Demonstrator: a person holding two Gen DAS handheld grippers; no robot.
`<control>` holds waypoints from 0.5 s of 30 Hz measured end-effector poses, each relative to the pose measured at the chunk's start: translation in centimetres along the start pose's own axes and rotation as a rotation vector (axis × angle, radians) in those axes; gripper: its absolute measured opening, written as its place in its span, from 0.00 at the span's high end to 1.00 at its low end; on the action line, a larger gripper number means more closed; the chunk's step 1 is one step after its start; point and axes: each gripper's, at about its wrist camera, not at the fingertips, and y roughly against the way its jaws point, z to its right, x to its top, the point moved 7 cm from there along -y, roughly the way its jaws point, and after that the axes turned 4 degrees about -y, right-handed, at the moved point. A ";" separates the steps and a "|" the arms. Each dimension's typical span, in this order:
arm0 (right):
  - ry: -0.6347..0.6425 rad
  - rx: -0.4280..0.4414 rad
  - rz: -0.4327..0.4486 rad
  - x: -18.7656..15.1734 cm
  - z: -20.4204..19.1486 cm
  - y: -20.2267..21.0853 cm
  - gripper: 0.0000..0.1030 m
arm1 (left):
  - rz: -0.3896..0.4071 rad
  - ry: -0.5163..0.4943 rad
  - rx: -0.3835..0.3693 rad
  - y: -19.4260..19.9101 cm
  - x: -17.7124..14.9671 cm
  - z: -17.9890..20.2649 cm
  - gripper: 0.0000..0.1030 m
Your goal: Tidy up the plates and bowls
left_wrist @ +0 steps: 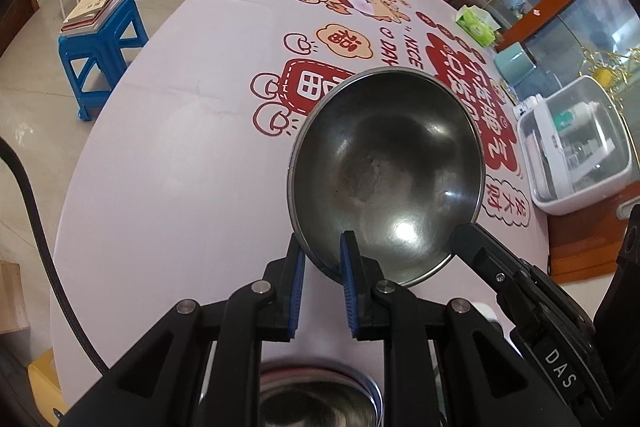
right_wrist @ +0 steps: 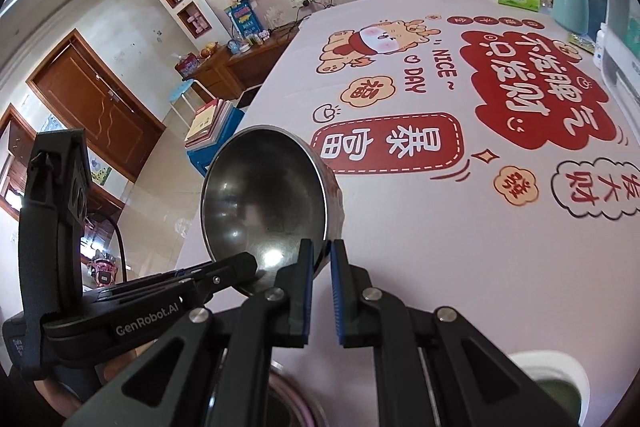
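Stainless-steel bowl (left_wrist: 386, 171) is held off the table (left_wrist: 168, 155), tilted, with its shiny inside turned toward both cameras. Its near rim is pinched from two sides. The left gripper (left_wrist: 322, 255) is closed on the near-left part of the rim, one blue-padded finger (left_wrist: 347, 267) inside the bowl and the other outside it. The right gripper (right_wrist: 320, 259) is likewise clamped on the rim, at the bowl's near-right edge, with the thin metal wall caught between its blue pads (right_wrist: 306, 267). In the left wrist view the right gripper's black body is seen reaching in from the lower right to the bowl's rim; in the right wrist view the left gripper's body comes in from the lower left.

Below the bowl lies a pale tablecloth (right_wrist: 440, 247) printed with red and orange cartoon figures and lettering. At the far right of the table a green tissue pack (left_wrist: 476, 23) and a white lidded container (left_wrist: 576, 147) are placed. A second metal dish (left_wrist: 316, 399) is partly visible at the very near edge, under the left gripper. Beyond the table's left side a blue stool (left_wrist: 100, 47) stacked with books is seen.
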 end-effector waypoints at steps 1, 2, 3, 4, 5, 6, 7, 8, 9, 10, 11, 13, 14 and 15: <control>0.000 0.000 0.005 -0.3 -0.1 0.4 0.92 | 0.003 -0.004 -0.001 0.4 -0.3 0.1 0.85; 0.001 -0.002 0.010 -0.6 -0.3 0.8 0.92 | 0.007 -0.010 -0.002 1.0 -0.8 0.1 0.85; 0.001 -0.003 0.015 -0.9 -0.4 1.2 0.92 | 0.011 -0.014 -0.003 1.4 -1.1 0.2 0.85; 0.001 -0.004 0.021 -1.2 -0.6 1.7 0.92 | 0.014 -0.020 -0.004 1.9 -1.5 0.3 0.85; 0.003 -0.006 0.026 -1.5 -0.7 2.1 0.92 | 0.016 -0.024 -0.004 2.3 -1.9 0.3 0.84; 0.005 -0.008 0.031 -1.8 -0.9 2.4 0.92 | 0.019 -0.031 -0.005 2.7 -2.3 0.4 0.84; 0.005 -0.010 0.036 -2.2 -1.0 2.8 0.92 | 0.021 -0.037 -0.005 3.0 -2.6 0.5 0.84; 0.005 -0.011 0.039 -2.6 -1.1 3.2 0.92 | 0.024 -0.044 -0.006 3.5 -3.1 0.6 0.84; 0.005 -0.012 0.041 -3.0 -1.2 3.5 0.92 | 0.025 -0.048 -0.005 3.7 -3.4 0.6 0.84; 0.005 -0.014 0.044 -3.5 -1.3 3.9 0.92 | 0.025 -0.053 -0.006 4.0 -3.8 0.7 0.84; 0.003 -0.015 0.046 -4.0 -1.4 4.2 0.92 | 0.024 -0.059 -0.006 4.3 -4.4 0.8 0.84; -0.005 -0.015 0.046 -5.1 -1.5 4.8 0.92 | 0.019 -0.071 -0.006 4.9 -5.6 1.0 0.84; -0.009 -0.016 0.044 -5.6 -1.4 5.0 0.92 | 0.018 -0.076 -0.005 5.1 -6.0 1.0 0.84; -0.011 -0.017 0.043 -6.2 -1.5 5.3 0.92 | 0.017 -0.081 -0.005 5.4 -6.6 1.0 0.84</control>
